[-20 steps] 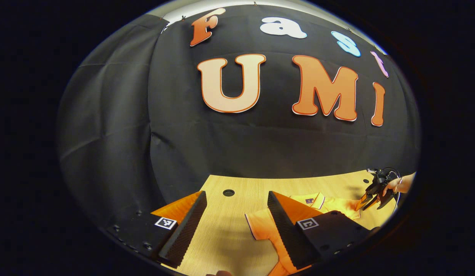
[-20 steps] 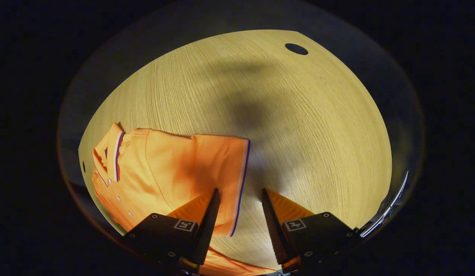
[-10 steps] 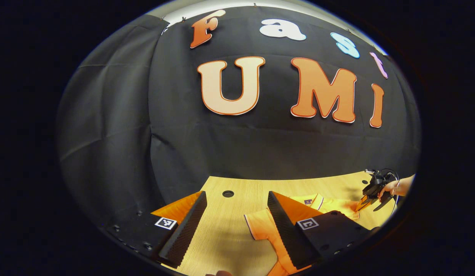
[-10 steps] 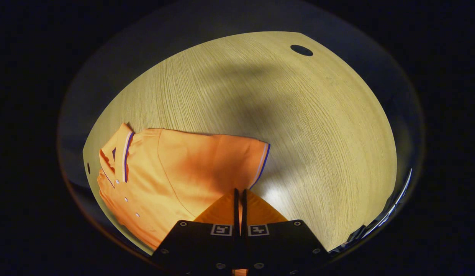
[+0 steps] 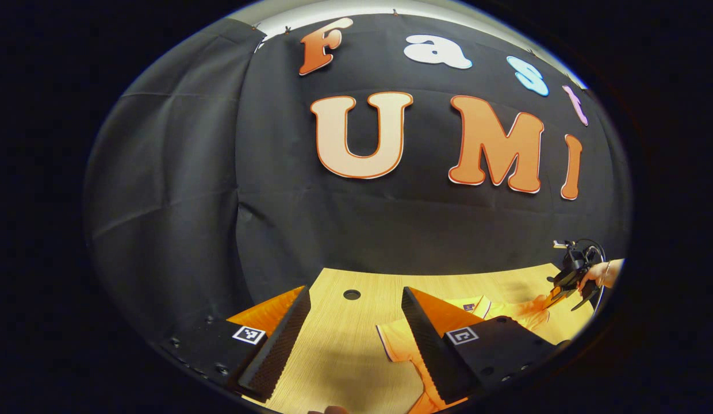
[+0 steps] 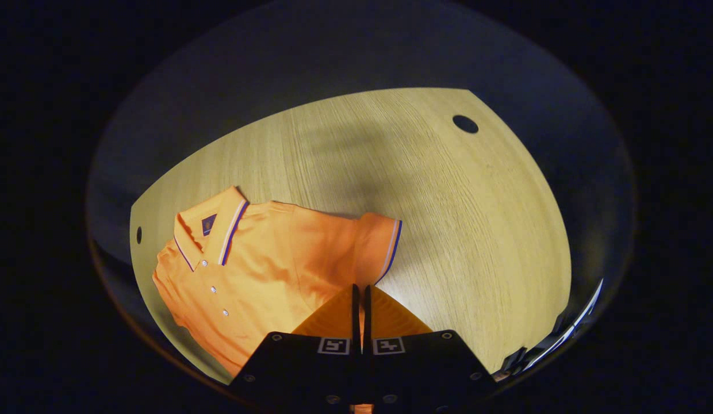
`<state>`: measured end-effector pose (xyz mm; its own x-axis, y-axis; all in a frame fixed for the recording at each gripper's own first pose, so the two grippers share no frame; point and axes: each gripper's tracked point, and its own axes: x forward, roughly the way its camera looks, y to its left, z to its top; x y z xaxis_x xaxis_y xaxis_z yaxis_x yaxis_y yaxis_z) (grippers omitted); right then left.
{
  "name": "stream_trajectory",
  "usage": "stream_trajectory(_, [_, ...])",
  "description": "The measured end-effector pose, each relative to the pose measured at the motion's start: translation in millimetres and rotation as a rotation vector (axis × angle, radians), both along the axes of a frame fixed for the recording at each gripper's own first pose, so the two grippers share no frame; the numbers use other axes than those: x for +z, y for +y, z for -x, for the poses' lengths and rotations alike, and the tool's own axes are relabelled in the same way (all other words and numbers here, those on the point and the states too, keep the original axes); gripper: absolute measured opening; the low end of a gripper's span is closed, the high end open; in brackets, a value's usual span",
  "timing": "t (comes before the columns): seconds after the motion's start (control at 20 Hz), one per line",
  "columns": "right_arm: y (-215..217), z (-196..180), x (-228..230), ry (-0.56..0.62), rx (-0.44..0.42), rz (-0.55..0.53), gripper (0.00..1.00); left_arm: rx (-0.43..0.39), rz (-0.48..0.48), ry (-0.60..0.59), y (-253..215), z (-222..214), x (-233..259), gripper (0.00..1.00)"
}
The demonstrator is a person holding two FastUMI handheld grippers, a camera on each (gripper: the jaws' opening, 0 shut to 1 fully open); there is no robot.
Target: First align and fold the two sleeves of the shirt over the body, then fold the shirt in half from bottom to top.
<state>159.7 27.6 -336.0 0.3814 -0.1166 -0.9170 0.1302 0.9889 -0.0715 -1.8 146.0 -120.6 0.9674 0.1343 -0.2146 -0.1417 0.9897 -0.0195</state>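
Observation:
An orange polo shirt [image 6: 259,270] with a striped collar lies face up on the wooden table [image 6: 448,201]. My right gripper [image 6: 359,290] is shut on the lower edge of the shirt's sleeve [image 6: 379,244], whose striped cuff is raised and bunched. In the left gripper view that gripper [image 5: 566,283] and the hand [image 5: 606,273] holding it hang at the far right, above the shirt [image 5: 506,313]. My left gripper [image 5: 355,292] is open above the table, and the other sleeve [image 5: 398,344] lies just inside its right finger.
The black cloth wall [image 5: 391,230] rises behind the table's far edge. The tabletop has a round hole [image 5: 351,294] near the left gripper. Two more holes [image 6: 465,123] [image 6: 139,234] lie near the table's edges. Bare wood [image 6: 477,241] spreads to the right of the shirt.
My right gripper shut on the sleeve edge, then lifted, so the sleeve bunched toward the body. The left gripper stayed open and shifted slightly.

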Motion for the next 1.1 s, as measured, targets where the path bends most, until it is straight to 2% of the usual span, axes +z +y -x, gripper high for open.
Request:
stream_trajectory(0.3, [52, -4, 40, -0.074, 0.176, 0.111, 0.00, 0.003, 0.018, -0.024, 21, 8, 8, 0.98])
stream_trajectory(0.45, [88, 3, 44, -0.077, 0.231, 0.095, 0.00, 0.007, 0.026, -0.029, 33, 17, 9, 0.98])
stream_trajectory(0.6, [110, 9, 37, -0.075, 0.294, 0.132, 0.00, 0.022, 0.014, -0.026, 49, 27, 6, 0.98])
stream_trajectory(1.0, [183, 21, 14, -0.063, 0.408, 0.078, 0.01, 0.043, 0.000, 0.001, 74, 42, -4, 0.98])
stream_trajectory(1.1, [197, 25, 9, -0.050, 0.403, 0.046, 0.02, 0.043, 0.000, 0.015, 77, 43, -9, 0.98])
